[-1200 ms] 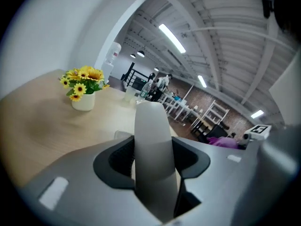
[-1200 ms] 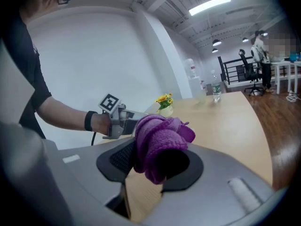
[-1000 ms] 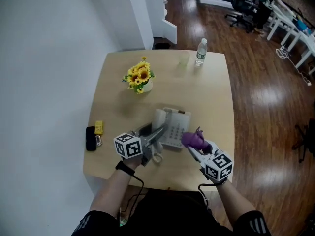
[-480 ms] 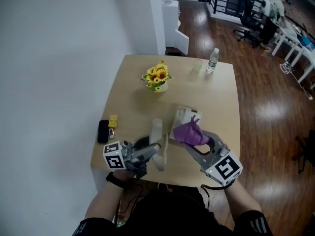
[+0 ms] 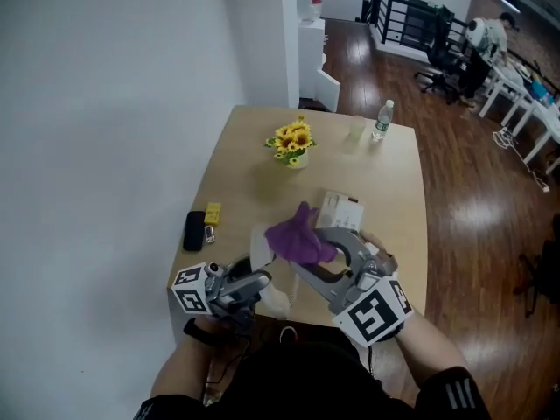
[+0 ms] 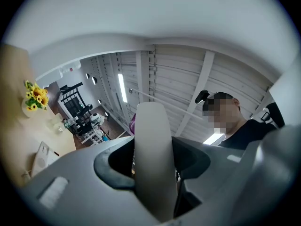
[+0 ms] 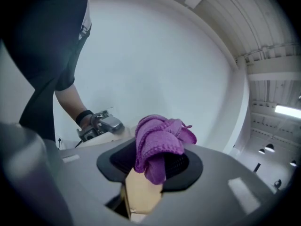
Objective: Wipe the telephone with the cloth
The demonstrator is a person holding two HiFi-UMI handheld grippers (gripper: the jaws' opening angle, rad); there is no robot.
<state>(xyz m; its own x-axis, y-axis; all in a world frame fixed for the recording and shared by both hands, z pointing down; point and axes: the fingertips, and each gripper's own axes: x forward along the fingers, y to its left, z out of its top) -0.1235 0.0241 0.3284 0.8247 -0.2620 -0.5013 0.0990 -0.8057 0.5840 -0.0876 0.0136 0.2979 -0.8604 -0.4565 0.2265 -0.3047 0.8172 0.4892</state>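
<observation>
Purple cloth (image 5: 293,237) is bunching up between the jaws of the right gripper (image 5: 308,254), which is clenching it above the near half of the wooden table (image 5: 245,191). The left gripper (image 5: 252,283) is grasping the white handset (image 5: 260,252), which is standing nearly upright by the table's near edge, just beside the cloth; whether they are touching I cannot tell. The telephone base (image 5: 339,210) is sitting toward the right edge. Sunflowers (image 5: 293,138), a water bottle (image 5: 382,120) and a glass (image 5: 354,131) are standing near the far edge, while a black device (image 5: 194,231) and a yellow item (image 5: 213,213) are lying by the left edge.
</observation>
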